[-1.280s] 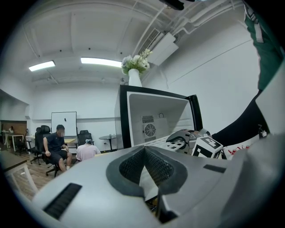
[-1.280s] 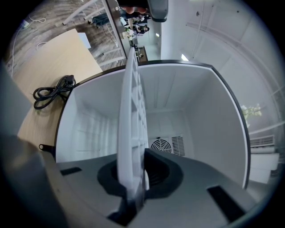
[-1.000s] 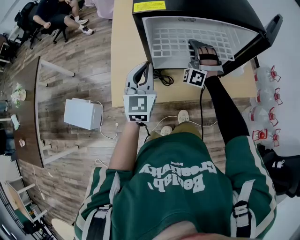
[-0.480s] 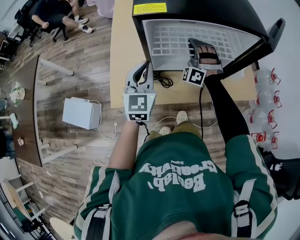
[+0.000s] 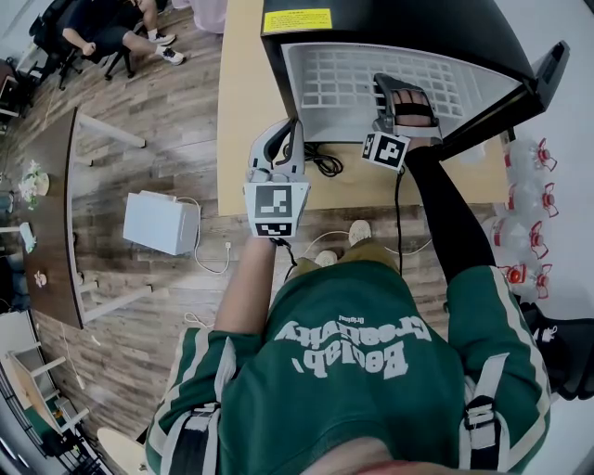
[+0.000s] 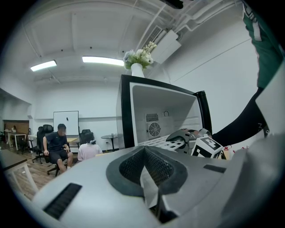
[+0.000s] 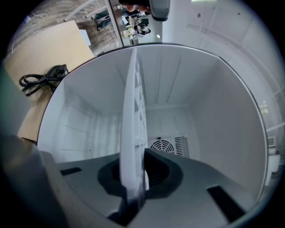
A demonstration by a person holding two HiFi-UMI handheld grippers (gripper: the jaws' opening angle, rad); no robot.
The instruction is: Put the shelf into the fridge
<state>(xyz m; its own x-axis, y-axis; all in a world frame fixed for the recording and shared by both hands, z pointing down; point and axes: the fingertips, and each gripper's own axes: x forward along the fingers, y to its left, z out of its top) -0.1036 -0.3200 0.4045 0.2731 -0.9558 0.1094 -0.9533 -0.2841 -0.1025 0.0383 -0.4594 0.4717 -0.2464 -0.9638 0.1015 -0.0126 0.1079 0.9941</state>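
Right gripper [image 7: 133, 180] jaws clamped on front edge of white plastic grid shelf [image 5: 339, 82]. Shelf lies mostly inside black mini fridge [image 5: 408, 26], likely for seating on ledges. Left gripper [image 6: 149, 176] jaws together, empty, outside fridge.

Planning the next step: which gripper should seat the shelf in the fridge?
Right. The right gripper is clamped on the shelf, which is inside the fridge; the left gripper is shut, empty, outside it.

Bright, even indoor light; fisheye-bent, dark-vignetted edges.
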